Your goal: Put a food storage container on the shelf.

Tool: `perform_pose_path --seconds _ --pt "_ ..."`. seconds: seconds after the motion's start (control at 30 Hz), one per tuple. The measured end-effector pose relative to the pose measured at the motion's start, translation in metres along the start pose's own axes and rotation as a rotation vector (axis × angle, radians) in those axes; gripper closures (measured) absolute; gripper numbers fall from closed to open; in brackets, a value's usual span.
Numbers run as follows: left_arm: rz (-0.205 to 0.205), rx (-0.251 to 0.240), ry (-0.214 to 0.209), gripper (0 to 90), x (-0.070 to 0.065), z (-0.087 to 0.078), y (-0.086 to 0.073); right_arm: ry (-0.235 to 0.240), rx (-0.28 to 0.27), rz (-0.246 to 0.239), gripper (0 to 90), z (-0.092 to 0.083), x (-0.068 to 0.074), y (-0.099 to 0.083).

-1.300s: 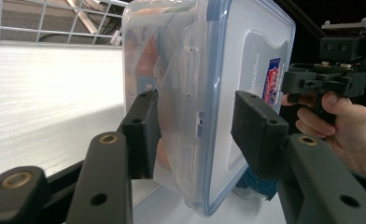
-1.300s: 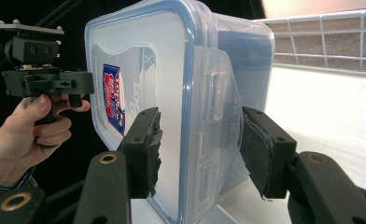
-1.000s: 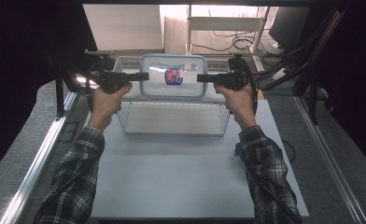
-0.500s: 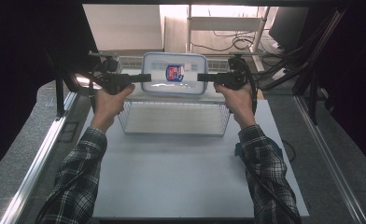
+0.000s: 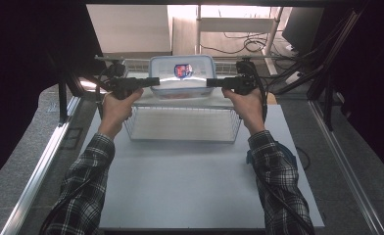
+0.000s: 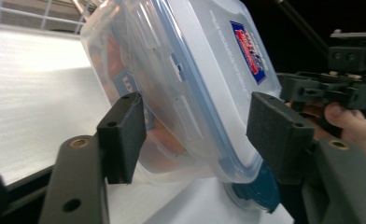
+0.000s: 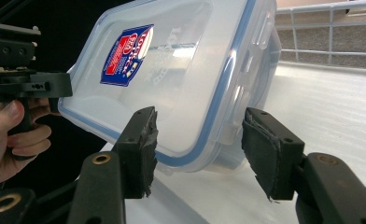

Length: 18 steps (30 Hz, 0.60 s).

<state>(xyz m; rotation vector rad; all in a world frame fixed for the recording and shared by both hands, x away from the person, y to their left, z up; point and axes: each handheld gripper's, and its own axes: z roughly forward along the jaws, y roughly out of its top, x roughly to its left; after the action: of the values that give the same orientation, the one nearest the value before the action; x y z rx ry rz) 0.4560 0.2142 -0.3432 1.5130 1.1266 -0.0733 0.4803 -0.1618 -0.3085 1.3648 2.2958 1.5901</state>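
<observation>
White tabletop [image 5: 190, 181], bare across the near half. Wire basket [image 5: 182, 125] standing directly on it at the far middle, between the left and right edges.

The clear lidded container [image 6: 181, 88] is seen between the left gripper [image 6: 197, 135] jaws, which have just been opening; the other gripper [image 6: 344, 88] is seen at three o'clock.

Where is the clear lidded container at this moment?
In the high view, the clear lidded container sits at the far middle of the table, over the wire basket, between the left gripper and right gripper.
</observation>
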Motion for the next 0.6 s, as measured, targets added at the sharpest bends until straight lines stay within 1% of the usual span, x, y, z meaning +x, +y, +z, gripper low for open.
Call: perform_pose_path --seconds 0.03,0.07,0.17,0.27,0.33,0.37,0.43,0.53,0.6 --pt "0.015 -0.013 0.033 34.0 -0.0018 -0.0009 0.0006 -0.003 -0.001 -0.001 45.2 -0.0002 0.0005 -0.0002" --pt "0.030 -0.018 0.054 32.4 -0.0030 -0.0015 0.0014 -0.007 -0.004 0.001 45.2 -0.0005 0.0011 -0.0005" --pt "0.034 -0.017 0.059 32.5 -0.0035 -0.0013 0.0017 -0.015 -0.011 0.004 44.8 -0.0014 0.0029 -0.0008" --pt "0.038 -0.025 0.071 34.2 -0.0032 -0.0032 0.0026 -0.011 -0.008 0.029 44.1 -0.0016 0.0033 -0.0012" --pt "0.038 -0.026 0.068 35.9 -0.0032 -0.0035 0.0027 -0.010 -0.008 0.037 43.7 -0.0015 0.0038 -0.0017" --pt "0.037 -0.027 0.060 39.1 -0.0034 -0.0036 0.0029 -0.009 -0.011 0.048 43.5 -0.0015 0.0044 -0.0027" --pt "0.039 -0.027 0.054 42.9 -0.0042 -0.0038 0.0030 -0.010 -0.014 0.051 43.5 -0.0019 0.0045 -0.0033" --pt "0.048 -0.015 0.053 44.8 -0.0059 -0.0040 0.0036 -0.015 -0.014 0.064 43.4 -0.0025 0.0057 -0.0042" --pt "0.053 -0.011 0.056 44.8 -0.0068 -0.0040 0.0033 -0.021 -0.015 0.061 43.0 -0.0027 0.0063 -0.0040"
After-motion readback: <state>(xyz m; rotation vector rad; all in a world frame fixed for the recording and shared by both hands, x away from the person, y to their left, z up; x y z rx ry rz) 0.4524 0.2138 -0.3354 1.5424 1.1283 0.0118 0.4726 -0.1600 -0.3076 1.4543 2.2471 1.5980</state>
